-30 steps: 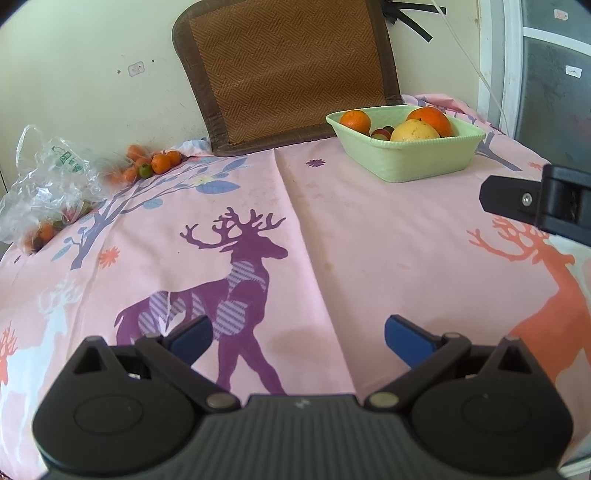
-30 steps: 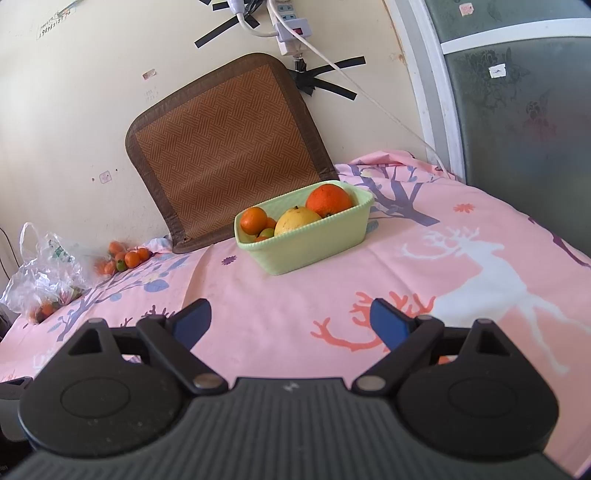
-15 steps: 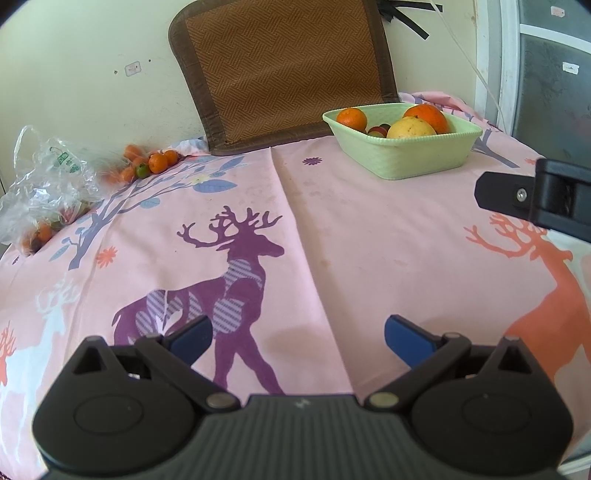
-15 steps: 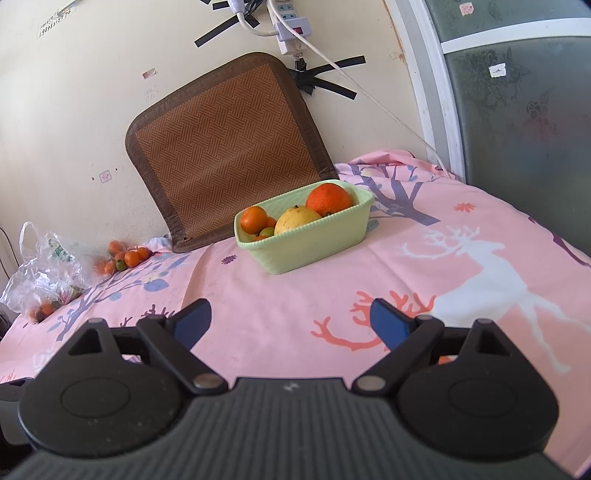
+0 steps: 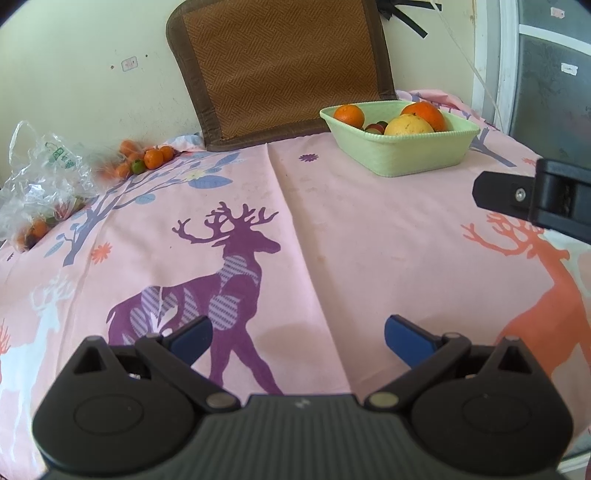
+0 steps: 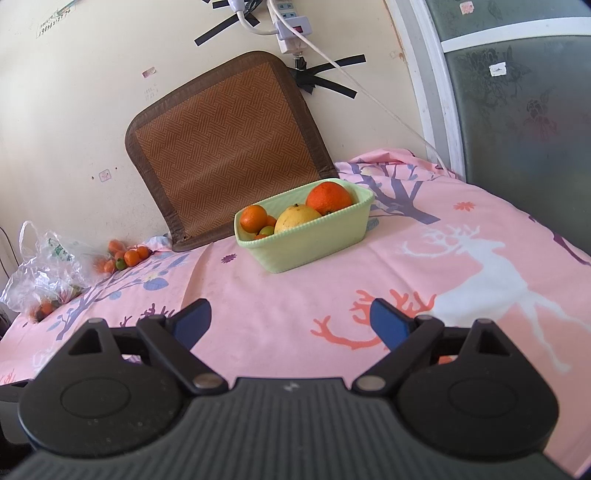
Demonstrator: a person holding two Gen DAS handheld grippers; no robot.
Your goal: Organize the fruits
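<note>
A light green basket [image 5: 406, 158] [image 6: 306, 247] stands at the back of the table and holds two oranges, a yellow fruit [image 6: 297, 218] and small fruits. A pile of small oranges with one green fruit [image 5: 146, 160] [image 6: 125, 256] lies at the far left by the wall. A clear plastic bag [image 5: 40, 184] [image 6: 44, 273] with more small fruit lies further left. My left gripper [image 5: 297, 334] is open and empty above the purple deer print. My right gripper [image 6: 291, 319] is open and empty, short of the basket. Part of the right gripper [image 5: 535, 197] shows in the left wrist view.
A pink deer-print cloth [image 5: 351, 240] [image 6: 461, 258] covers the table. A brown woven mat [image 5: 280, 62] [image 6: 229, 147] leans on the wall behind the basket. A power strip with a cable [image 6: 291, 26] hangs on the wall. A glass door [image 6: 517, 92] stands at the right.
The left wrist view has shifted slightly, so the basket and the right gripper sit a little lower and more to the left. The right gripper has not moved. Both stay open.
</note>
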